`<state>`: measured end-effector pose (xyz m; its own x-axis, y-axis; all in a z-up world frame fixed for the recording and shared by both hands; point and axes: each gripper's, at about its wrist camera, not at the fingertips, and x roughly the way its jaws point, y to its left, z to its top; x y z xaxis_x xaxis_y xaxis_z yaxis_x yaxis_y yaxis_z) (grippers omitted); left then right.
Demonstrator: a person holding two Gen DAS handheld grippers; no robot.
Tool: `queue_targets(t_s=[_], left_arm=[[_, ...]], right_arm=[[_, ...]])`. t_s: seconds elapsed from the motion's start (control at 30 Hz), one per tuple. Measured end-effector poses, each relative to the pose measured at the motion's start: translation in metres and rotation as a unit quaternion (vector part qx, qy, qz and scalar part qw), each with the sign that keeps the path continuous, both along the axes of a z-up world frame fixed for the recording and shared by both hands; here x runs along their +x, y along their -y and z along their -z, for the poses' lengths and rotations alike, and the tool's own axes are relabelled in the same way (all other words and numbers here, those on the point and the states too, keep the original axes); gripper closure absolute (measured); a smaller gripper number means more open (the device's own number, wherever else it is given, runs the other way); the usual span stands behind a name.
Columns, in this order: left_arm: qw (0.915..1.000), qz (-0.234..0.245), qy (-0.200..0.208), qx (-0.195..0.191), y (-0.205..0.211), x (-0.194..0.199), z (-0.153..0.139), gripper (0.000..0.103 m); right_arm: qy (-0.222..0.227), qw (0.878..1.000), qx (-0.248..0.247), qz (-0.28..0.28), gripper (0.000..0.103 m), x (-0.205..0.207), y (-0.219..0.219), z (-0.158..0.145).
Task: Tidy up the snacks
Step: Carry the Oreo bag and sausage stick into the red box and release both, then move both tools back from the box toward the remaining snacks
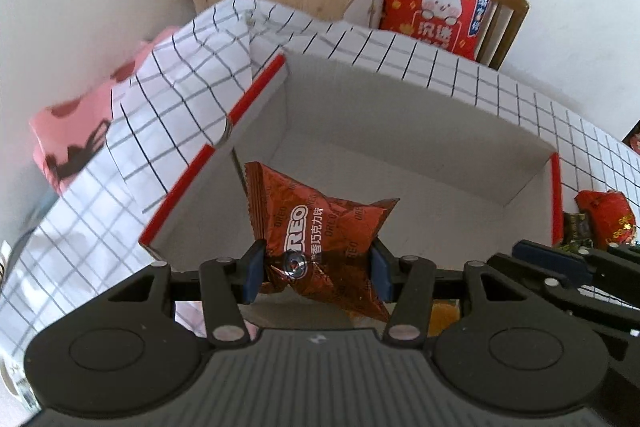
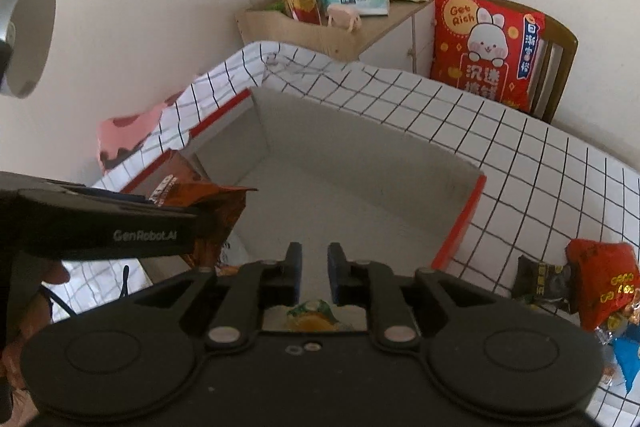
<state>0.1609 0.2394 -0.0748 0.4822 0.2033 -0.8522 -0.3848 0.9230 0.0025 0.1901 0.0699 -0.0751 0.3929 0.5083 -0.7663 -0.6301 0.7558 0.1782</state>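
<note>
My left gripper (image 1: 318,267) is shut on a brown Oreo snack packet (image 1: 320,223) and holds it over the near left corner of an open white cardboard box with red edges (image 1: 400,131). The box floor looks bare. In the right wrist view the left gripper (image 2: 120,227) and the Oreo packet (image 2: 216,211) show at the left, by the box (image 2: 360,155). My right gripper (image 2: 314,269) hangs over the box's near edge, jaws a small gap apart and nothing between them. A green and orange packet (image 2: 314,315) lies just beneath it.
The box sits on a white grid-patterned cloth (image 2: 520,147). Loose snacks, a red packet (image 2: 600,279) and a dark one (image 2: 540,279), lie to the right of the box. Behind stand a wooden cabinet with bottles and tissues (image 2: 340,27) and a chair with a red cushion (image 2: 484,47).
</note>
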Motion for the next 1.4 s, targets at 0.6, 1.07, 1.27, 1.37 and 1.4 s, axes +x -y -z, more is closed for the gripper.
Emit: queue_targets(t_s=[0.6,1.07,1.27,1.37,1.4], left_arm=[[0.9998,-0.003,0.019,-0.010,0.007,-0.017,-0.004,0.029],[0.9962,0.031,0.080,-0.011,0.044,-0.053,-0.042,0.022],[0.9922,0.063,0.106,-0.017,0.070,-0.064,-0.058,0.018],[0.9893,0.081,0.120,-0.019,0.086,-0.070,-0.064,0.017],[0.9882,0.088,0.124,-0.020,0.092,-0.072,-0.066,0.015]], right_arm=[[0.004,1.000,0.013,0.005,0.034,-0.013,0.019,-0.008],[0.043,0.998,0.046,0.026,0.008,-0.043,0.067,-0.047],[0.054,0.996,0.056,0.052,0.002,-0.057,0.100,-0.057],[0.054,0.994,0.065,0.066,0.000,-0.062,0.121,-0.060],[0.054,0.994,0.067,0.072,0.000,-0.064,0.128,-0.060]])
